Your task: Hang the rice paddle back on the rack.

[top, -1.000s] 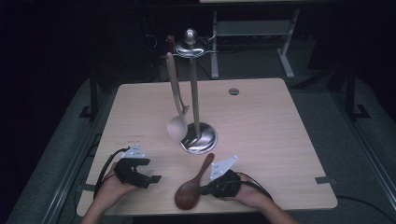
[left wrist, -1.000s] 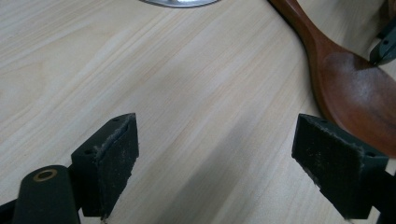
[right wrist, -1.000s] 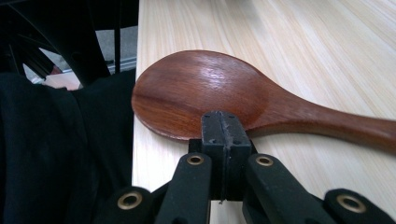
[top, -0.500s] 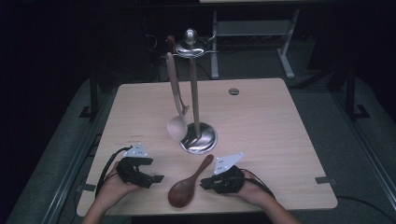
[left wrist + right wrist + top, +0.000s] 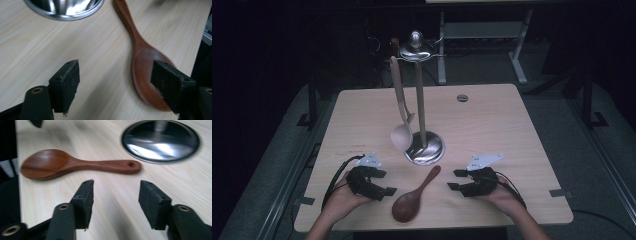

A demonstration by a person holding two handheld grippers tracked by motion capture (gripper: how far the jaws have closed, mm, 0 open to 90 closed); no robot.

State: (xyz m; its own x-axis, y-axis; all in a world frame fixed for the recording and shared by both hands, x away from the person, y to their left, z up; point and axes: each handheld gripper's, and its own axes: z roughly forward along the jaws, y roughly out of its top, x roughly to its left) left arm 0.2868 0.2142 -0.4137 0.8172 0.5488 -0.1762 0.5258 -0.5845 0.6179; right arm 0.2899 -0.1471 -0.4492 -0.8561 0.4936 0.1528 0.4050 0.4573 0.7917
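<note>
A dark brown wooden spoon [image 5: 412, 197] lies flat on the light wooden table [image 5: 492, 125], bowl toward the front edge, between my two grippers. My right gripper [image 5: 455, 180] sits to its right; its jaws have just been opening and stand apart with only table between them [image 5: 117, 186], the spoon [image 5: 75, 166] lying beyond the tips. My left gripper [image 5: 384, 182] is open beside the spoon's bowl [image 5: 145, 65]; its jaws [image 5: 116, 72] have just been closing a little, with bare table between them. A pale wooden spoon [image 5: 402, 135] hangs from a metal utensil stand [image 5: 425, 149].
The stand's round shiny base [image 5: 160, 141] stands just past the dark spoon's handle, close to both grippers. A small round grommet [image 5: 462, 97] sits at the table's far side. Dark floor surrounds the table; a metal frame stands behind it.
The right gripper's jaws opened and let go of the dark spoon's handle, and that hand slid right, away from it. The left gripper shifted slightly toward the spoon.
</note>
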